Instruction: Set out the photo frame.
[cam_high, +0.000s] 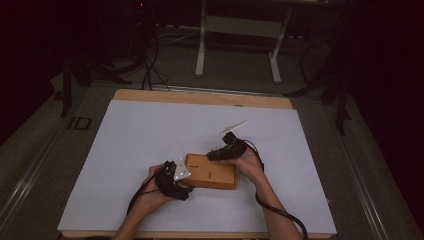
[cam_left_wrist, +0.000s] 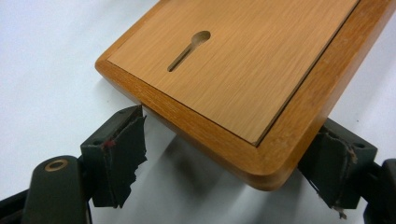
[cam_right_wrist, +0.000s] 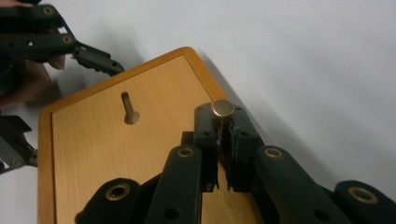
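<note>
A flat wooden board (cam_high: 212, 172) with a keyhole slot (cam_left_wrist: 189, 49) lies on the white table sheet (cam_high: 150, 135). My left gripper (cam_left_wrist: 229, 154) stands open at the board's near left corner. That corner sits between the jaws, and the left pad (cam_left_wrist: 121, 154) stands a little off the edge. My right gripper (cam_right_wrist: 222, 122) hovers over the board's right part, shut on a small brass-coloured metal peg (cam_right_wrist: 222, 109) that stands upright between its pads. In the high view the left gripper (cam_high: 175, 177) and right gripper (cam_high: 220, 154) flank the board.
In the right gripper view the left gripper's jaw (cam_right_wrist: 93, 58) and a hand (cam_right_wrist: 28, 79) lie past the board's far corner. The table's wooden back edge (cam_high: 200, 96) borders dark floor with cables (cam_high: 150, 65) and a white desk frame (cam_high: 240, 40).
</note>
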